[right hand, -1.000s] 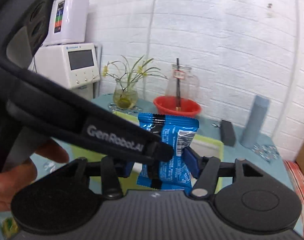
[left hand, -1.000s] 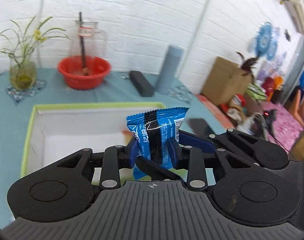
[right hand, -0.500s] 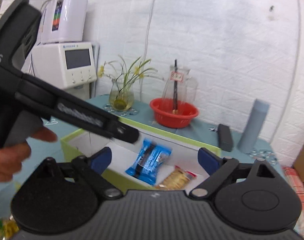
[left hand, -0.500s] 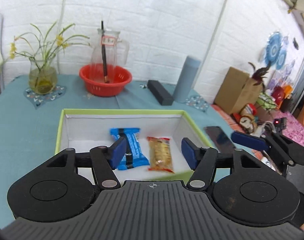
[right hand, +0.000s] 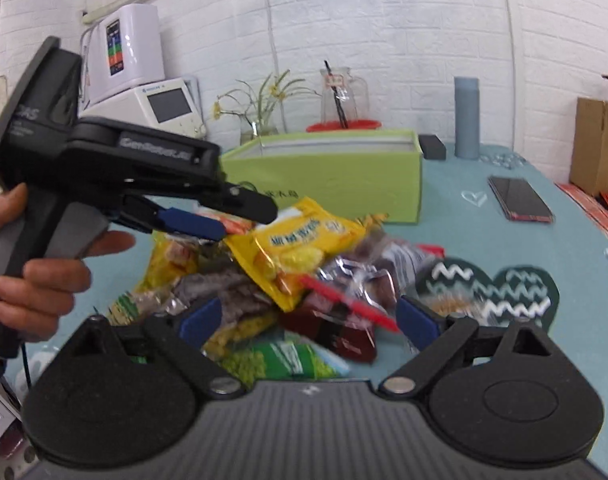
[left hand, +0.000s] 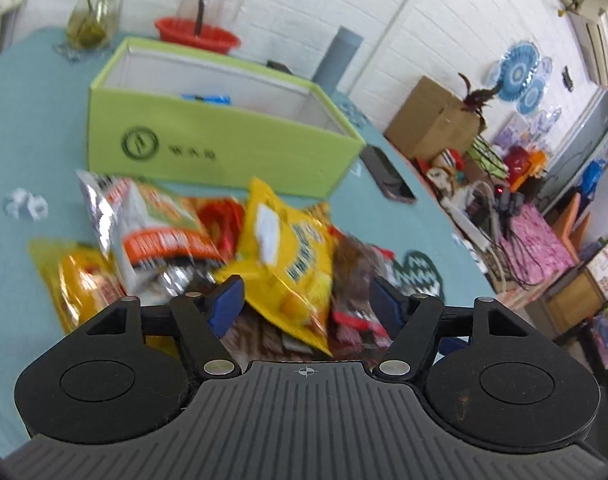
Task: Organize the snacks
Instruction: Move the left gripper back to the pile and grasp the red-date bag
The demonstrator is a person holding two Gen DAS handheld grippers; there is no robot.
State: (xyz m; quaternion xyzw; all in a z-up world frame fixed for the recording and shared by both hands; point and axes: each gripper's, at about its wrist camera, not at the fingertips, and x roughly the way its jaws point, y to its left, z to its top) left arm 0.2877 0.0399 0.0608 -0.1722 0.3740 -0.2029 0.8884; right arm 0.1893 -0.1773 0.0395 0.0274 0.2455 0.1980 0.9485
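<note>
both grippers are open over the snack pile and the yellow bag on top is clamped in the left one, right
Not clamped. In the left wrist view the left gripper is open, its pads clear of the yellow bag, which lies loose on the snack pile. The right gripper is open too.

One green box, two hand-held grippers.

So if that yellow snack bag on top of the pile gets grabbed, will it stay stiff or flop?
The yellow snack bag looks puffy and crinkled, so it likely flops and feels light. Its glossy film may slip. It rests loosely on the pile, so neighbours may shift.
</note>
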